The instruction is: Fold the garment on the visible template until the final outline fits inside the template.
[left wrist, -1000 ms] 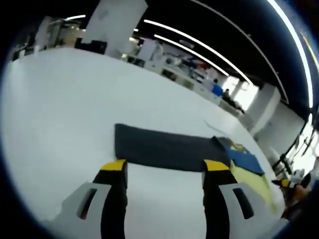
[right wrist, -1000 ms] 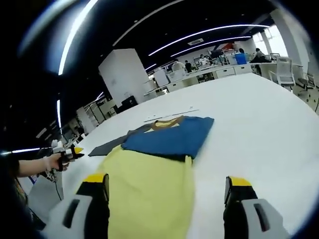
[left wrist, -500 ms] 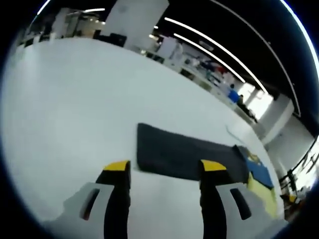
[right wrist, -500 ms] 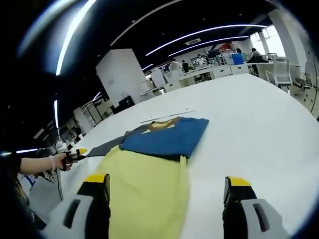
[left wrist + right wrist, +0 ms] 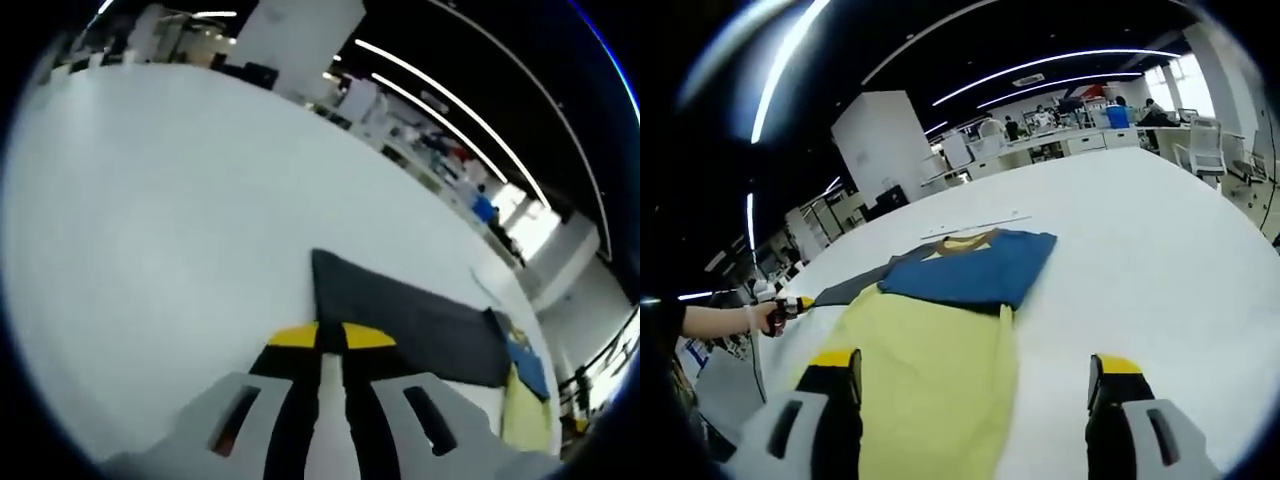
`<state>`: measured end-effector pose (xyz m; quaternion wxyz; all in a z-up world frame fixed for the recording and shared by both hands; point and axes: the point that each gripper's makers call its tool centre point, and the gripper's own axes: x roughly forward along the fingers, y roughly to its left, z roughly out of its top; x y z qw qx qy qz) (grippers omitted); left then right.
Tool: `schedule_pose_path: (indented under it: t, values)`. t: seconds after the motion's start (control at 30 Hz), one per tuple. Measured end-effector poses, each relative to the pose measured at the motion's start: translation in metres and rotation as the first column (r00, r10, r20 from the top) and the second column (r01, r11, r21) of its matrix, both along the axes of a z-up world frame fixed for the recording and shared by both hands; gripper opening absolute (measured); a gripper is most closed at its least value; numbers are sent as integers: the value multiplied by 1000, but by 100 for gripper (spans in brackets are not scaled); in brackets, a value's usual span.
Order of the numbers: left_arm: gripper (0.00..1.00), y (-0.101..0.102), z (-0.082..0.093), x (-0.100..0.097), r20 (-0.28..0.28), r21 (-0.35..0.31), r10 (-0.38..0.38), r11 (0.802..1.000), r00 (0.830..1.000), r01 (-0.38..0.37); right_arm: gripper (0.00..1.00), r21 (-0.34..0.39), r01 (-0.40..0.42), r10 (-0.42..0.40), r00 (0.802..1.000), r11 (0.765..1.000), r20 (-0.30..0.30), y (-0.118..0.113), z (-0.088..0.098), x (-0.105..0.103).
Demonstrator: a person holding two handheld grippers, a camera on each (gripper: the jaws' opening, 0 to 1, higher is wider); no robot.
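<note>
A garment lies flat on the white table (image 5: 1160, 240): blue chest (image 5: 970, 268), yellow lower part (image 5: 930, 370) and a dark grey sleeve (image 5: 845, 288) stretched out to the left. My right gripper (image 5: 975, 365) is open, its left jaw over the yellow hem and its right jaw over bare table. In the left gripper view the dark sleeve (image 5: 410, 315) runs away to the right, toward the blue part (image 5: 525, 360). My left gripper (image 5: 331, 336) is shut at the sleeve's near corner, with the cloth edge between the yellow tips. In the right gripper view the left gripper (image 5: 790, 303) meets the sleeve end.
A thin straight line (image 5: 980, 222) lies on the table just beyond the collar. A person's hand (image 5: 758, 318) holds the left gripper. Desks and chairs (image 5: 1205, 140) stand past the table's far right edge; a white block (image 5: 875, 135) rises behind.
My left gripper's jaws have gone from wide open to shut at the dark sleeve's corner, and its camera has come closer to the sleeve end. The right gripper has barely moved.
</note>
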<state>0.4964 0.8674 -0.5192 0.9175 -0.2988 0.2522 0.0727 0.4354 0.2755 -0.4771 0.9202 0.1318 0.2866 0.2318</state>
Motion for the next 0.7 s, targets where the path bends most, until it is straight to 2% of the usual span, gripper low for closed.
schedule_pose_path:
  t: [0.1, 0.17, 0.23, 0.27, 0.33, 0.43, 0.57, 0.6, 0.63, 0.7]
  values:
    - [1, 0, 0, 0, 1, -19, 4, 1000, 1000, -4, 94, -6, -1, 1, 1000, 1000, -1, 1, 0, 0]
    - [0, -2, 1, 0, -1, 16, -25, 1000, 1000, 25, 94, -5, 0, 0, 1000, 1000, 1, 2, 1, 0]
    - [0, -3, 3, 0, 1, 17, -27, 1000, 1000, 27, 94, -9, -4, 4, 1000, 1000, -1, 3, 1, 0]
    - [0, -5, 7, 1, 17, -10, -22, 1000, 1000, 22, 94, -11, -6, 6, 1000, 1000, 0, 4, 1, 0]
    - [0, -10, 19, 7, 67, -48, -30, 998, 997, 33, 94, -10, -10, 10, 1000, 1000, 2, 5, 1, 0]
    - [0, -13, 31, 13, 105, -24, -64, 997, 992, 67, 94, -11, -13, 13, 1000, 1000, 1, 6, 1, -1]
    - [0, -34, 63, 32, 197, -19, -150, 987, 969, 157, 94, -10, -23, 23, 1000, 1000, 4, 9, 2, -1]
    - [0, -38, 70, 34, 211, -22, -158, 986, 965, 167, 94, -5, -25, 25, 1000, 1000, 8, 11, 3, -1]
    - [0, -52, 84, 35, 235, -26, -174, 982, 956, 186, 94, -3, -25, 25, 1000, 1000, 9, 11, 4, -1]
    - [0, -59, 95, 41, 265, -31, -188, 979, 946, 203, 94, -3, -29, 29, 999, 1000, 13, 12, 5, -2]
